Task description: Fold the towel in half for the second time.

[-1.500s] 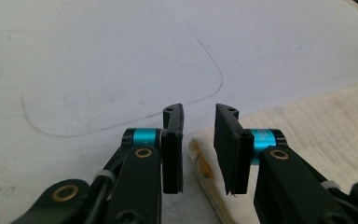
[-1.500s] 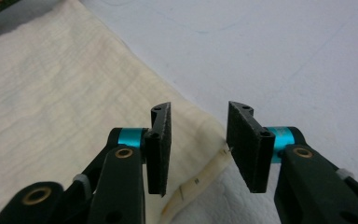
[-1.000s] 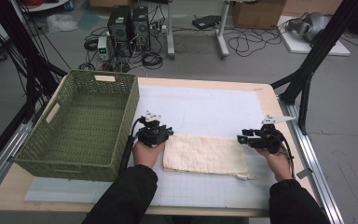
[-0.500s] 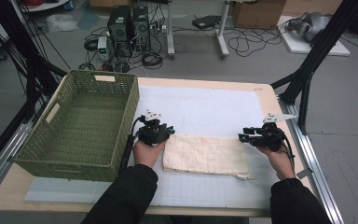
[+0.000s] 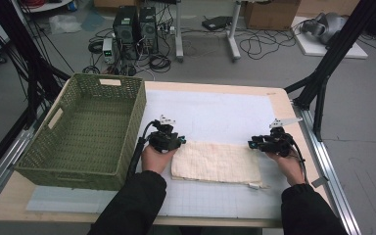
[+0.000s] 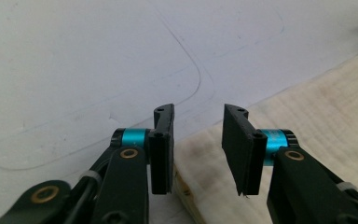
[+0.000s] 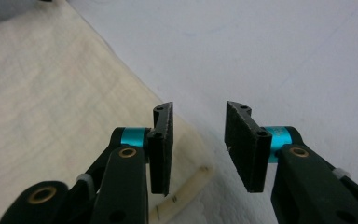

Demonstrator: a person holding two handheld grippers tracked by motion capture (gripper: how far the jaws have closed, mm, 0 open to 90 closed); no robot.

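Note:
A cream folded cloth lies flat on the white mat, near the table's front. My left gripper rests at its left end, jaws apart over the cloth's corner and pressing on nothing. In the left gripper view this gripper is open. My right gripper sits at the cloth's right end. Its jaws have just been closing but still stand apart. The cloth's edge runs under its left jaw, and only a thin strip shows in the gap, untouched by the pads.
A green woven basket with nothing in it stands on the table's left side, close to my left hand. The white gridded mat covers the table behind the cloth. Black frame legs stand off the right edge, and computers and cables lie on the floor beyond.

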